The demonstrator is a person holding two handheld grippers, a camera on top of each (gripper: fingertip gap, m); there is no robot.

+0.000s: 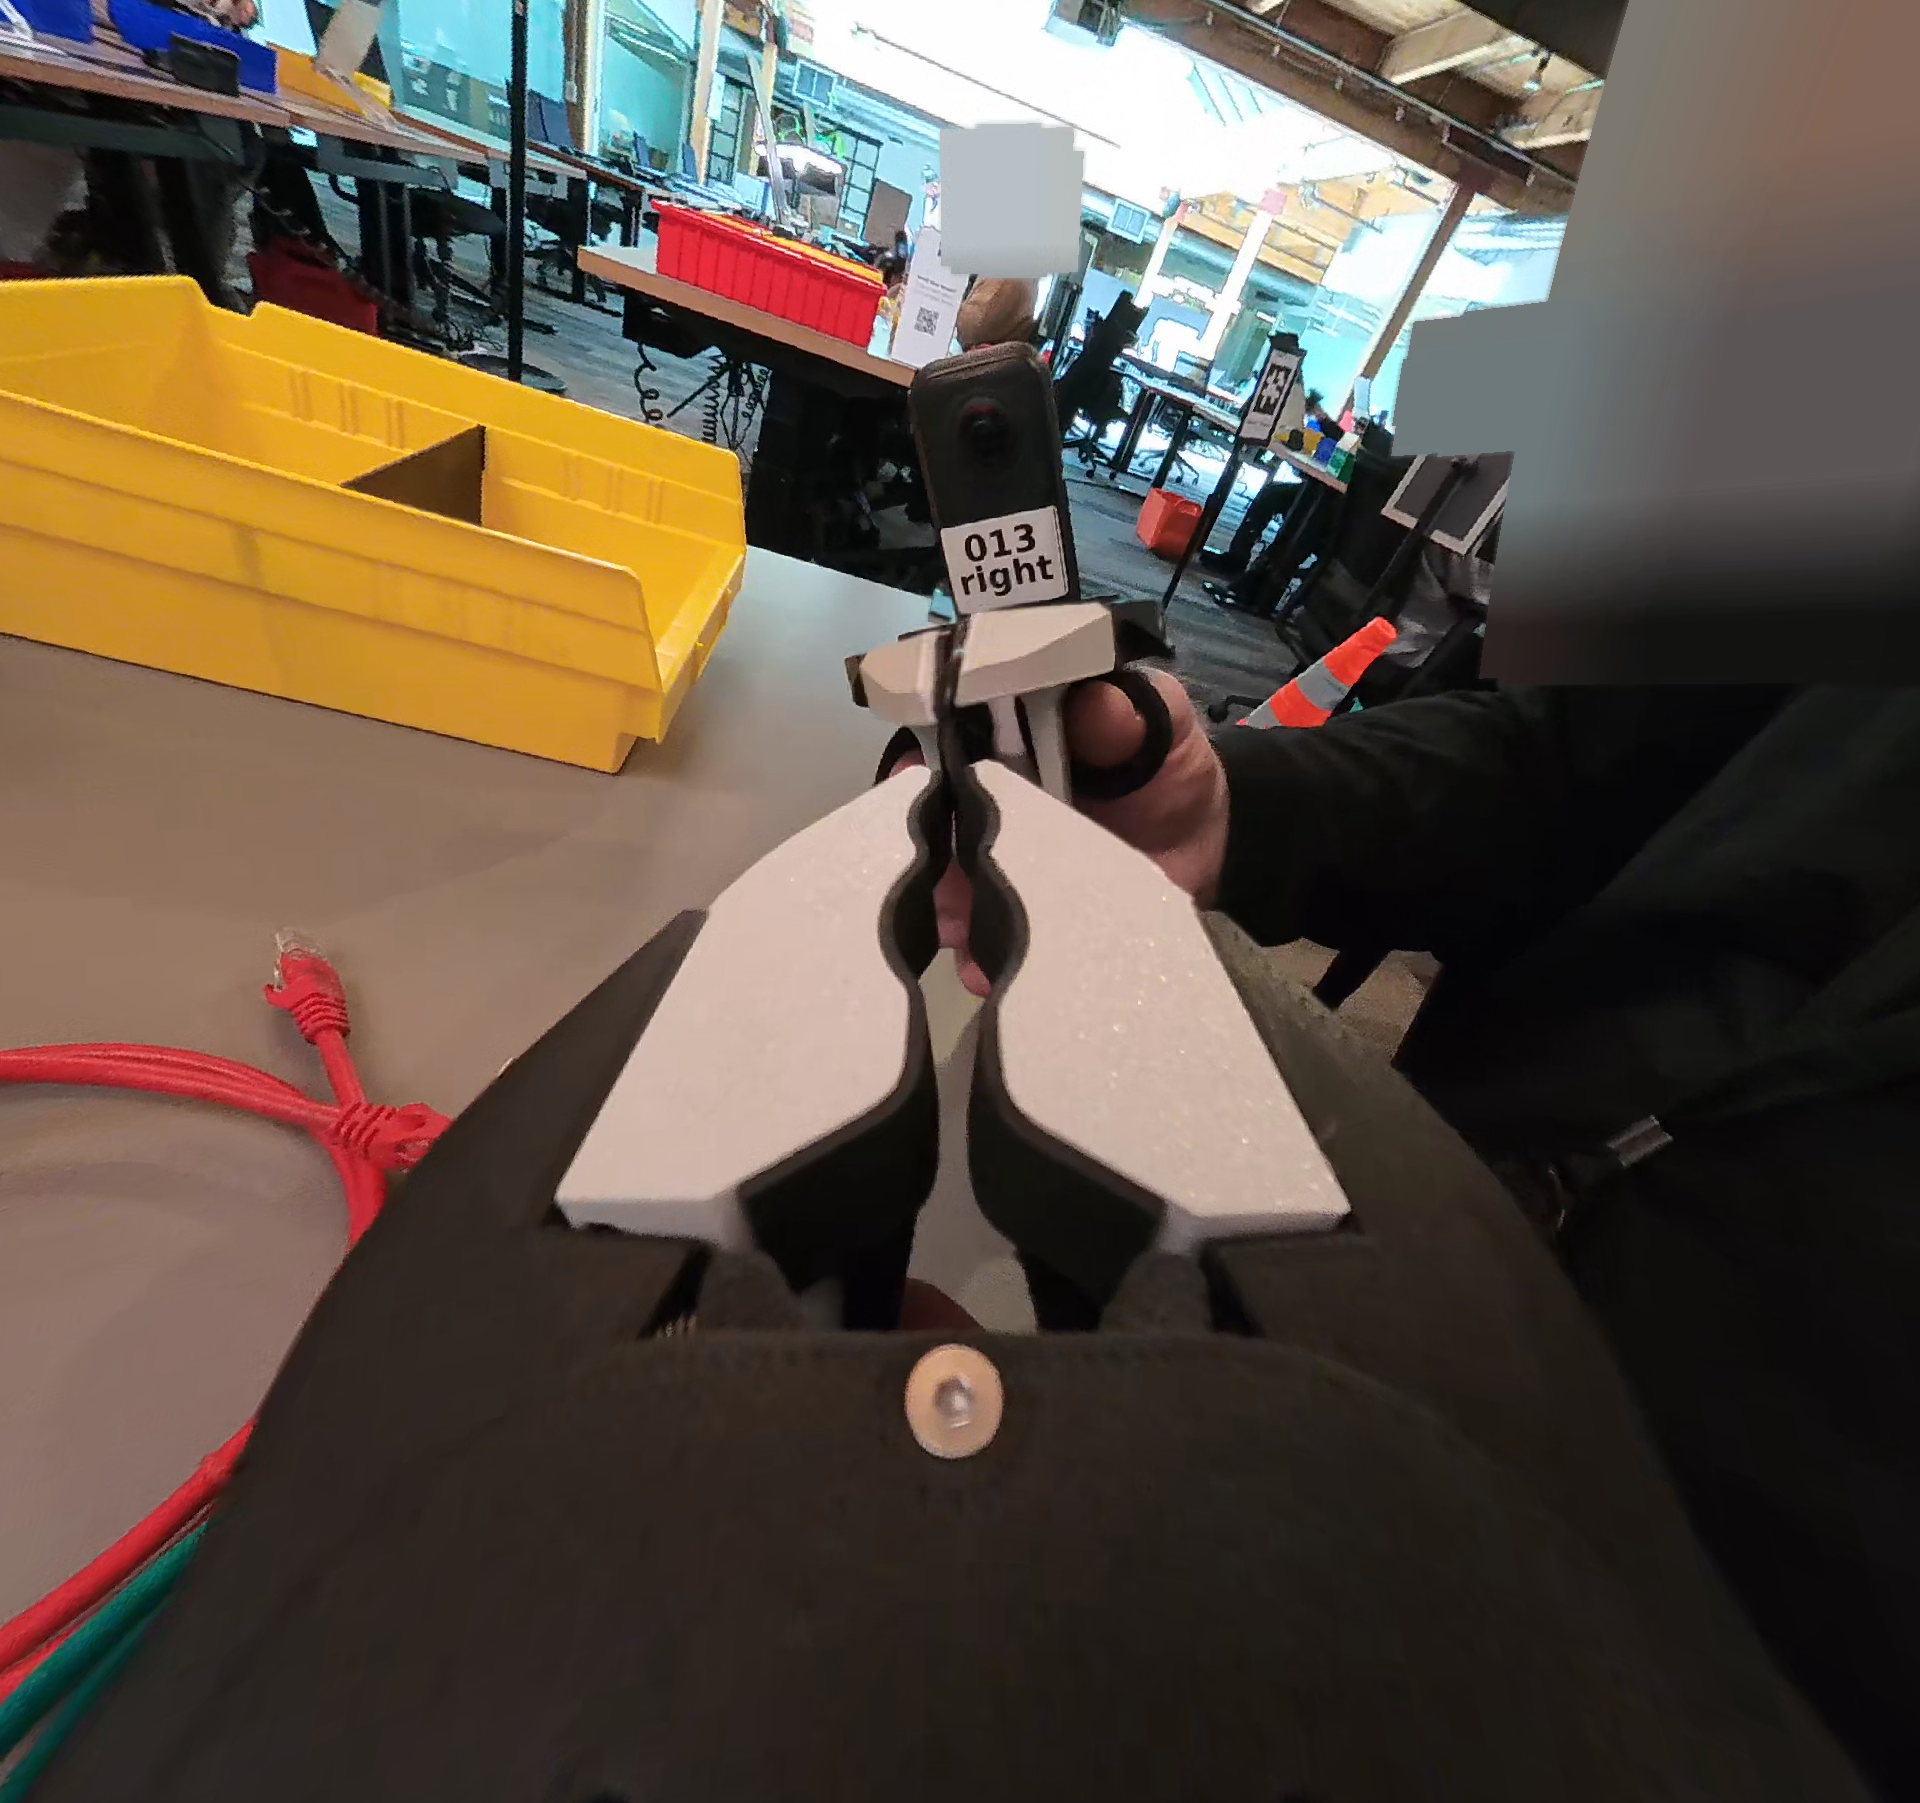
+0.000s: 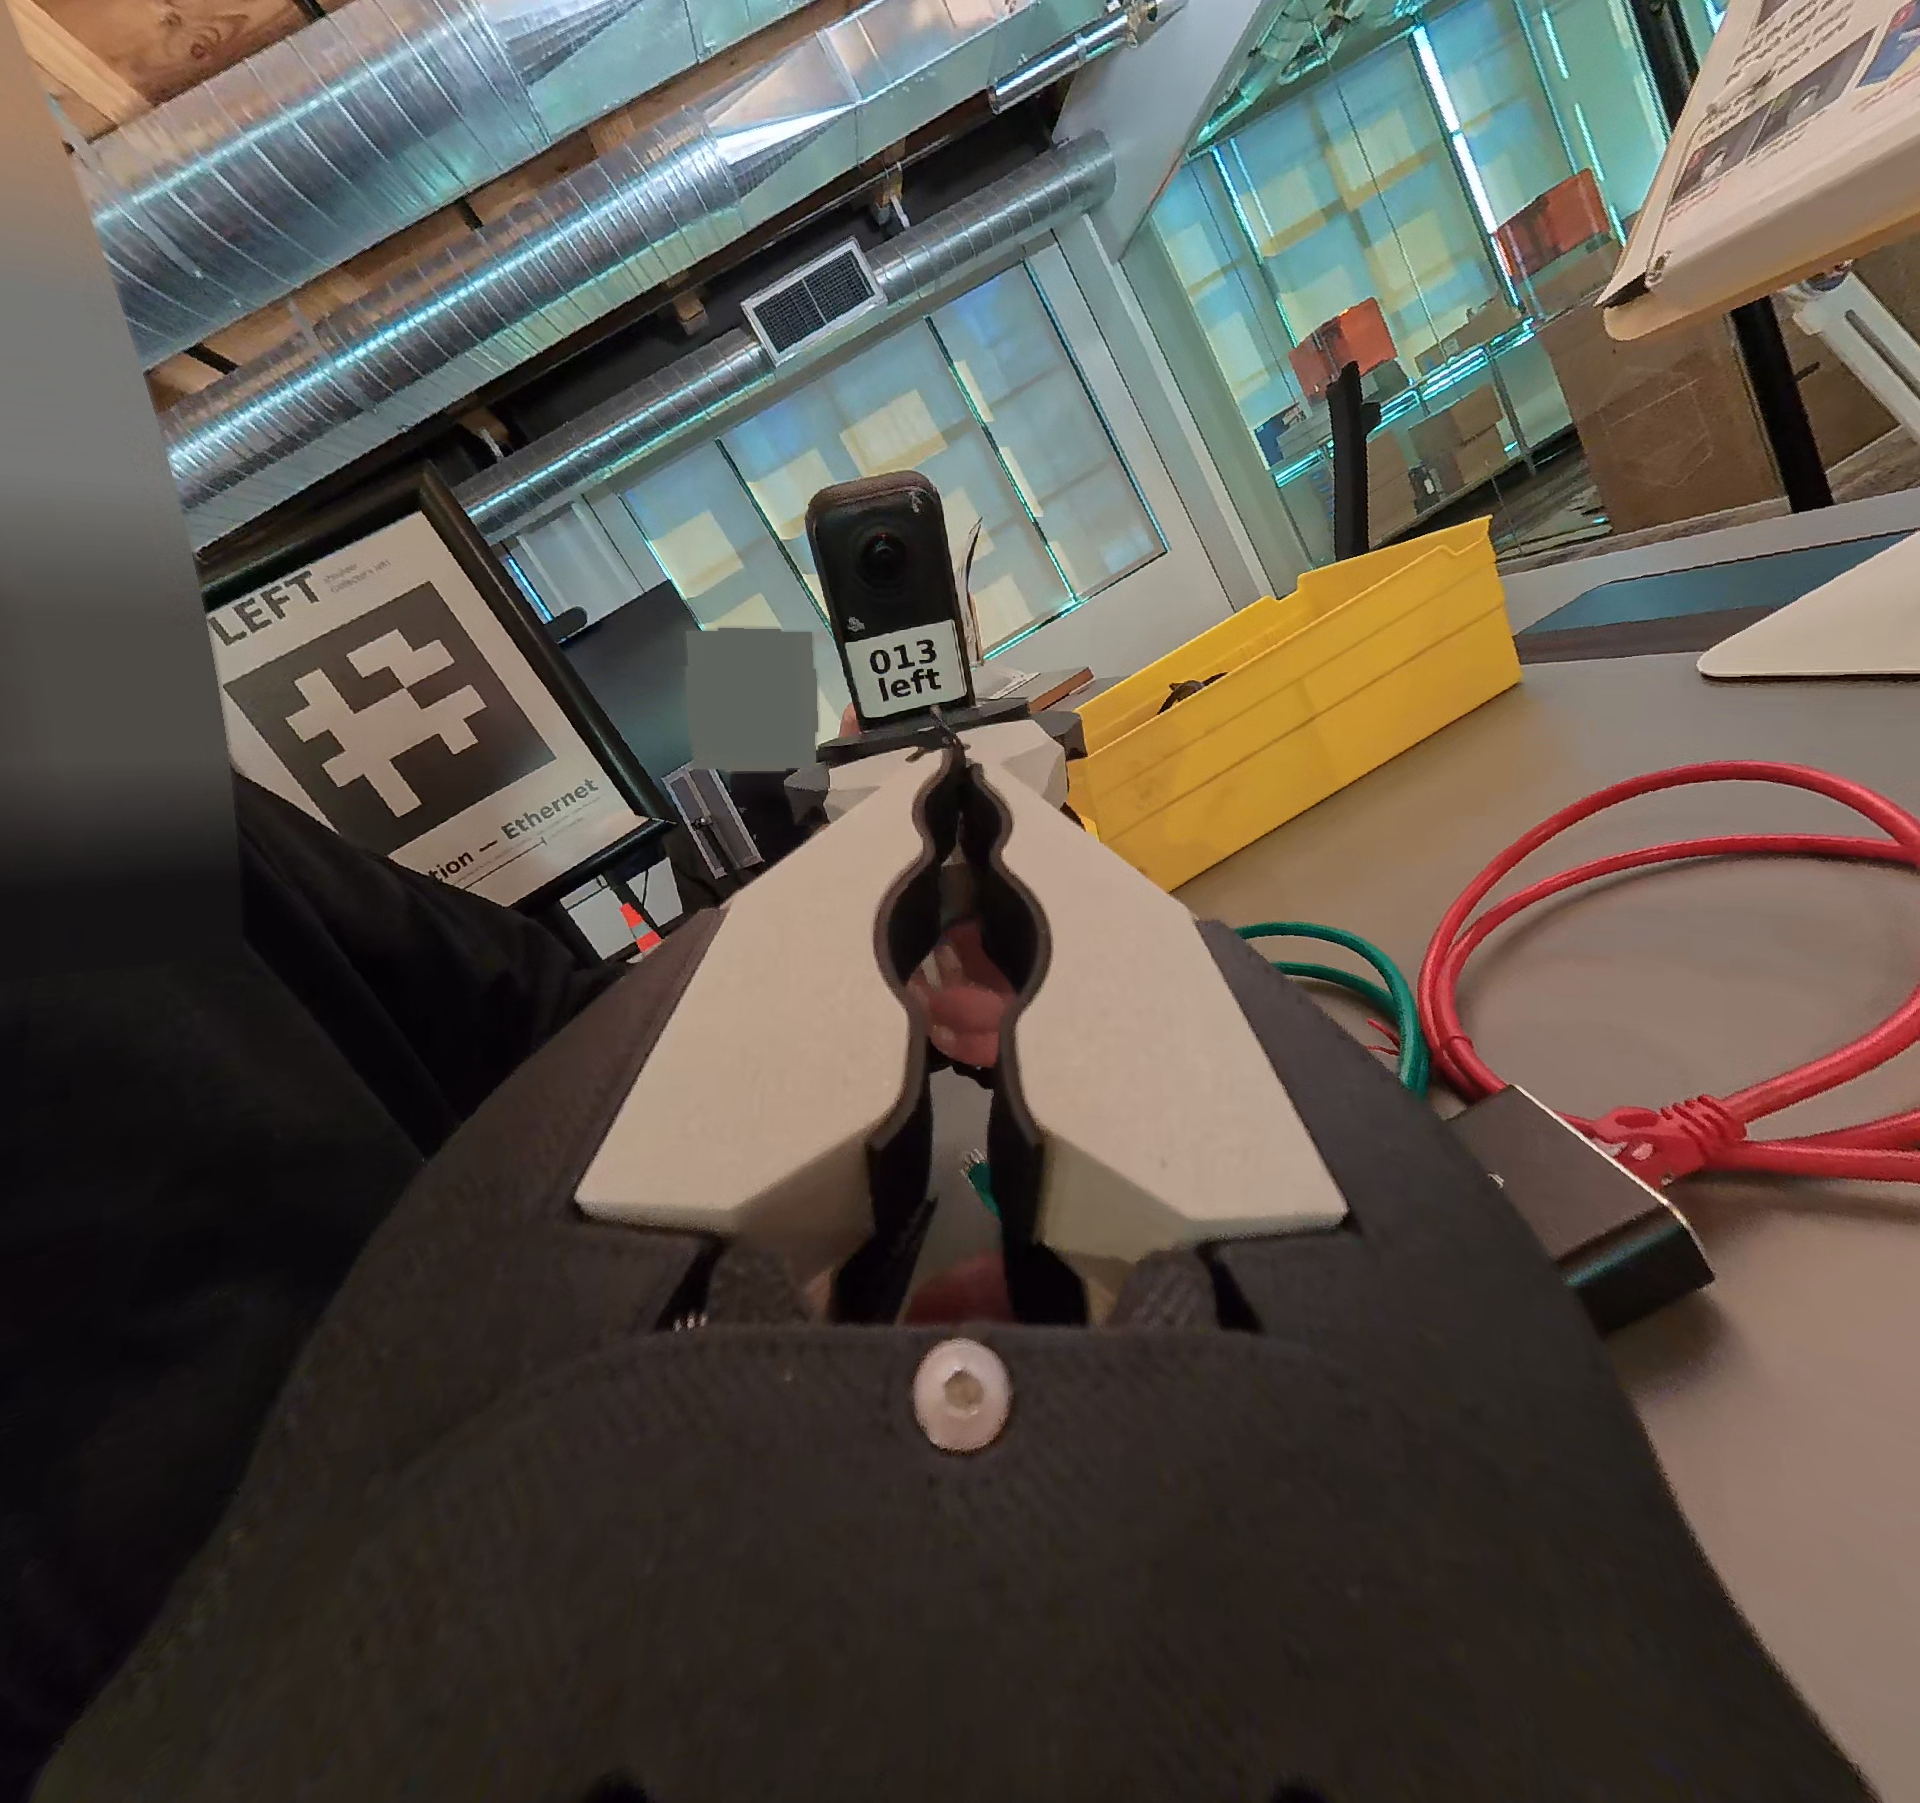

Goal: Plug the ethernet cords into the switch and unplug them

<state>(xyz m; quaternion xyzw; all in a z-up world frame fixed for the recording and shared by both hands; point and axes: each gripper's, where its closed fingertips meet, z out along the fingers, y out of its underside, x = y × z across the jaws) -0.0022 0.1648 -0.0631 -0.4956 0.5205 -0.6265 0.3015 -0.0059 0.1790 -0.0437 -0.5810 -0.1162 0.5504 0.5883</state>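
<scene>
My left gripper point(image 1: 951, 792) is shut and empty, held above the grey table point(image 1: 312, 839). My right gripper point(image 2: 951, 766) is also shut and empty. The two point at each other, tips almost touching; the right gripper point(image 1: 951, 714) shows in the left wrist view and the left gripper point(image 2: 951, 740) in the right wrist view. A black switch point(image 2: 1590, 1203) lies on the table to the right of my right gripper. A red ethernet cord point(image 2: 1662, 818) loops beside it, with one red plug point(image 2: 1652, 1135) at the switch; I cannot tell if it is seated. Another red plug point(image 1: 307, 984) lies loose. A green cord point(image 2: 1340, 964) runs under my gripper.
A yellow bin point(image 1: 364, 548) with a cardboard divider stands on the table behind the cords; it also shows in the right wrist view point(image 2: 1299, 704). A white monitor foot point(image 2: 1818, 631) stands at the far right. A framed marker sign point(image 2: 395, 714) stands off the table edge. The tips of both grippers are at nearly the same place. The black switch point(image 2: 1590, 1203) is about equally far from each gripper, around 15 cm.
</scene>
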